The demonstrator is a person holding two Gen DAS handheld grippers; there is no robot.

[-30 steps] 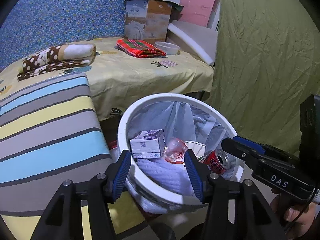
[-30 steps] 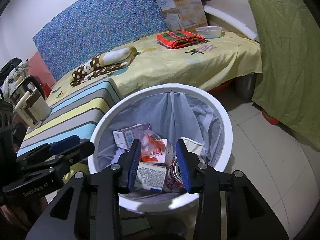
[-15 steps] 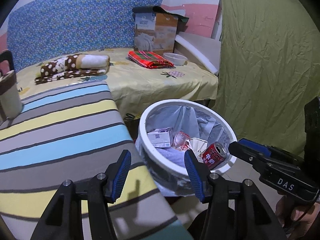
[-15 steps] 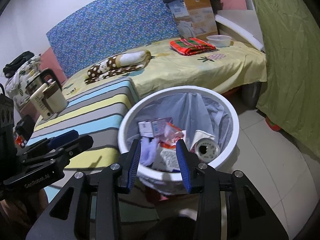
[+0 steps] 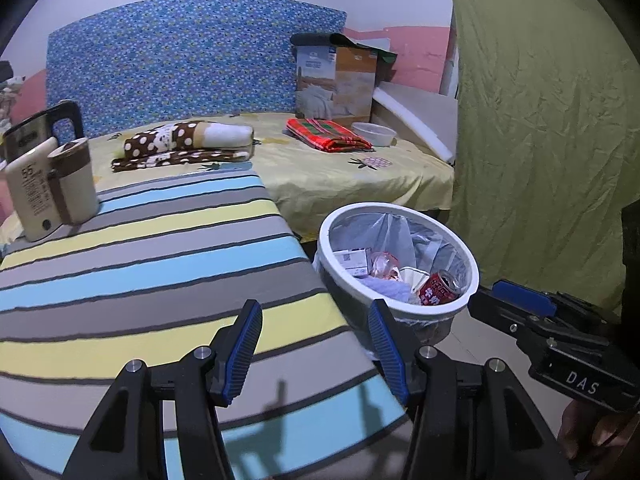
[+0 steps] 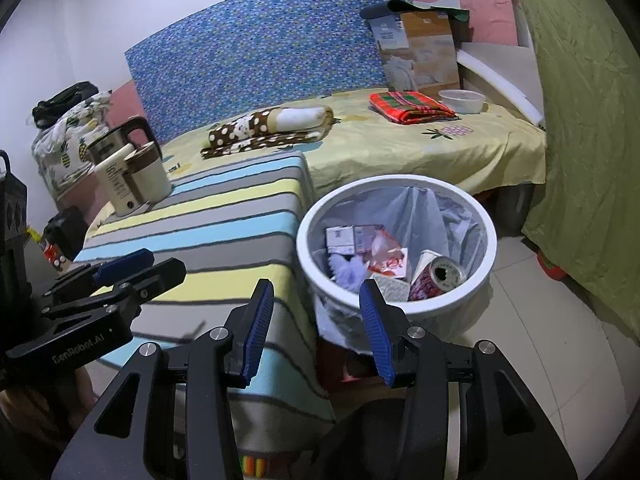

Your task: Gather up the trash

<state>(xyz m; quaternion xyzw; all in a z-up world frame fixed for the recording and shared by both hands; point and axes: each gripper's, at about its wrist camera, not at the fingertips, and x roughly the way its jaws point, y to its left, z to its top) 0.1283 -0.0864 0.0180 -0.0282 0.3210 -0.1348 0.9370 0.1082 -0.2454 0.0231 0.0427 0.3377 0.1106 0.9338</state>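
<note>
A white trash bin (image 5: 472,268) (image 6: 490,240) lined with a clear bag stands on the floor beside the striped table (image 5: 140,272) (image 6: 224,224). Inside it lie a red drink can (image 5: 440,288) (image 6: 438,278), small cartons (image 5: 352,260) (image 6: 340,240), a crumpled wrapper and a bluish cloth. My left gripper (image 5: 316,344) hangs open over the table's near corner with nothing between its fingers. My right gripper (image 6: 316,320) hovers in front of the bin, its jaws opening and empty. Each gripper shows at the edge of the other's view.
An electric kettle (image 5: 52,184) (image 6: 128,168) stands at the table's far left. Behind lies a yellow-sheeted bed (image 5: 360,172) with a dotted blanket (image 6: 272,124), a red plaid cloth (image 6: 412,106), a plastic bowl and a cardboard box (image 5: 336,80). A green curtain (image 5: 540,120) hangs on the right.
Both grippers have pulled back and up from the bin, so it looks smaller and more of the striped table shows. The right jaws have widened. The red can now lies in the bin.
</note>
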